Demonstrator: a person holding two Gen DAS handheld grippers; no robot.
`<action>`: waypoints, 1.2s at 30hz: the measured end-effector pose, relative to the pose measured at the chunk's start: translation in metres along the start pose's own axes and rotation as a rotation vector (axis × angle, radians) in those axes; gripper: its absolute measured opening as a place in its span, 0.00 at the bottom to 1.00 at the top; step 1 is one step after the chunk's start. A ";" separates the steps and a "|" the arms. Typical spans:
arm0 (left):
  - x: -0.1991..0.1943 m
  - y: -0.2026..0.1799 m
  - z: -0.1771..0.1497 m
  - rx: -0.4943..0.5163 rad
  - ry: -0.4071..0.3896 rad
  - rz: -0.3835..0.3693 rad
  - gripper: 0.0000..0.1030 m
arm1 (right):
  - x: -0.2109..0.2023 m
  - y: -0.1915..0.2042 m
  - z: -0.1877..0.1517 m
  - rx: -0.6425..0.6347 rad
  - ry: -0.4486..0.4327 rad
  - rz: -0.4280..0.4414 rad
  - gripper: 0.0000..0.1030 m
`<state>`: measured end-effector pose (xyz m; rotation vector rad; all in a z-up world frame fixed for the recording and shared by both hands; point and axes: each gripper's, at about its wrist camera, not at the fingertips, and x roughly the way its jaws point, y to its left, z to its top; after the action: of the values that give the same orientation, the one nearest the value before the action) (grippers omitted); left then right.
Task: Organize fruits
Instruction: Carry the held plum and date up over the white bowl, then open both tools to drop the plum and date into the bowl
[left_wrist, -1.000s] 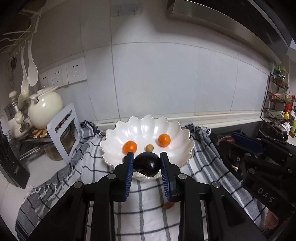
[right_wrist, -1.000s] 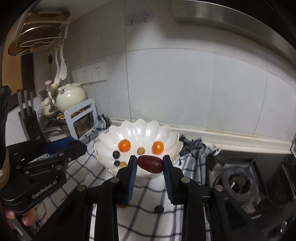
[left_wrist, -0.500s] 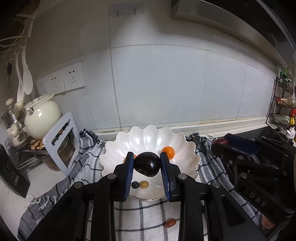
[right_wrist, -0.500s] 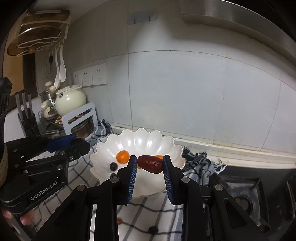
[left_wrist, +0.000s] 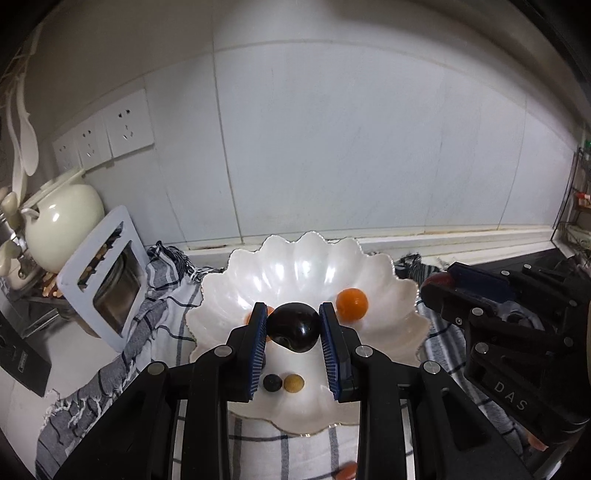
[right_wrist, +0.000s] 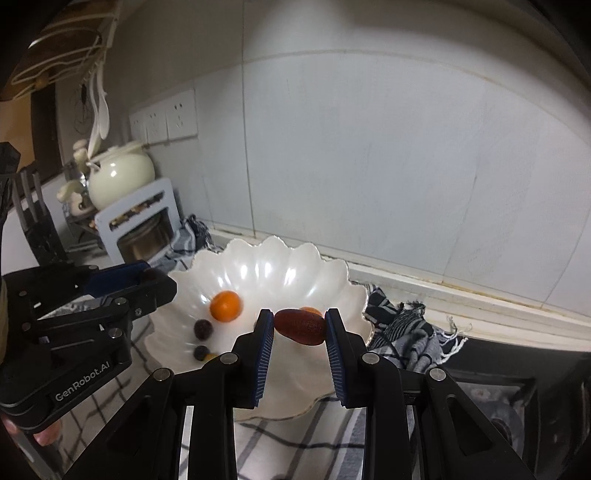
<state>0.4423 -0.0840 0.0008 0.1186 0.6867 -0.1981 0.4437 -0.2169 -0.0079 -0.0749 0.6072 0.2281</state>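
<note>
Beside the white scalloped ceramic bowl (left_wrist: 384, 280) leans a white slotted rack (left_wrist: 107, 280). Both grippers now hang closer over the bowl than a second ago. The left gripper (left_wrist: 293, 326) pinches a glossy dark plum (left_wrist: 293, 326); the right gripper (right_wrist: 300, 326) pinches a wrinkled red date (right_wrist: 300, 326).

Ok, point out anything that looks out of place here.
One small reddish fruit lies on the checked cloth in front of the scalloped white bowl, outside it, while the other loose fruits sit inside. Nothing looks spilled or damaged.

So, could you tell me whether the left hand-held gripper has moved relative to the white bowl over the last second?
Yes. The left hand-held gripper, shut on the dark plum, has advanced forward over the white bowl; its tips were at the near rim, and now hang above the inside.
</note>
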 end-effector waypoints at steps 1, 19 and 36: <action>0.005 -0.001 0.001 0.002 0.008 0.004 0.28 | 0.005 -0.002 0.000 0.000 0.010 -0.001 0.29; 0.077 0.001 -0.006 -0.023 0.183 0.011 0.29 | 0.073 -0.019 -0.005 0.006 0.149 0.035 0.29; 0.047 0.010 -0.006 0.001 0.125 0.086 0.64 | 0.063 -0.024 -0.007 0.046 0.147 0.014 0.50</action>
<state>0.4760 -0.0796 -0.0335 0.1620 0.8039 -0.1095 0.4955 -0.2289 -0.0502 -0.0438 0.7591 0.2234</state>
